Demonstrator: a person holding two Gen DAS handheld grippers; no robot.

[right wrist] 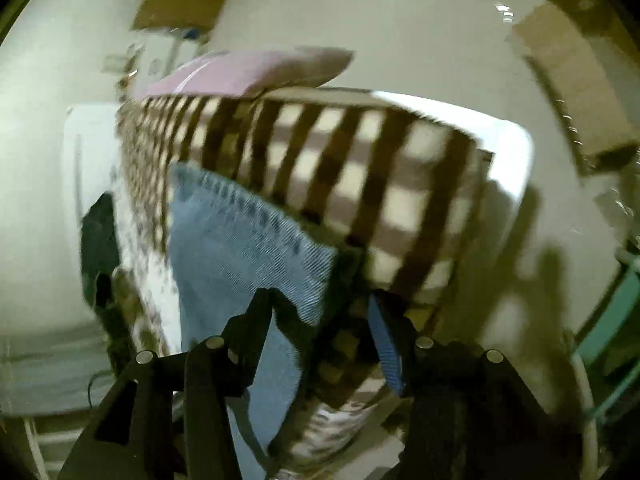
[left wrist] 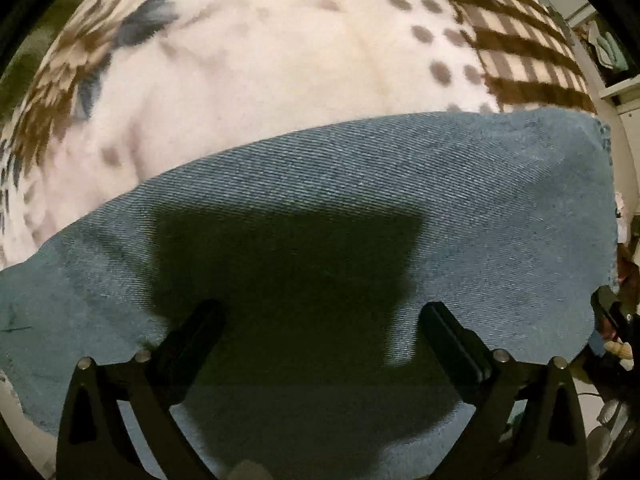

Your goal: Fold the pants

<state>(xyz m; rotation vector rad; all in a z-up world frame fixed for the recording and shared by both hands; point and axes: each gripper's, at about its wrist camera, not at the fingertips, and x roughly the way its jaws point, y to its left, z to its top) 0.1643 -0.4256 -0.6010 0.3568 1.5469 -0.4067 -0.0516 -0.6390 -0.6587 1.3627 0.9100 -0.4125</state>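
Blue denim pants (left wrist: 360, 184) lie flat on a white blanket (left wrist: 260, 60) with brown checks and dots. Pointing straight down over the denim, my left gripper (left wrist: 322, 316) is open; its fingers hover just above the cloth and cast a dark shadow on it. The right wrist view is blurred. There the pants (right wrist: 240, 248) end in a frayed hem at the blanket's checked edge (right wrist: 360, 160). My right gripper (right wrist: 320, 312) is open at the hem corner. The denim runs along its left finger (right wrist: 256, 320), and the gap between the fingers shows only blanket and shadow.
A pink pillow (right wrist: 248, 72) lies at the far end of the bed. The white mattress corner (right wrist: 516, 152) sticks out past the blanket. Cardboard boxes (right wrist: 180, 8) stand on the pale floor beyond. A teal object (right wrist: 616, 320) is at the right edge.
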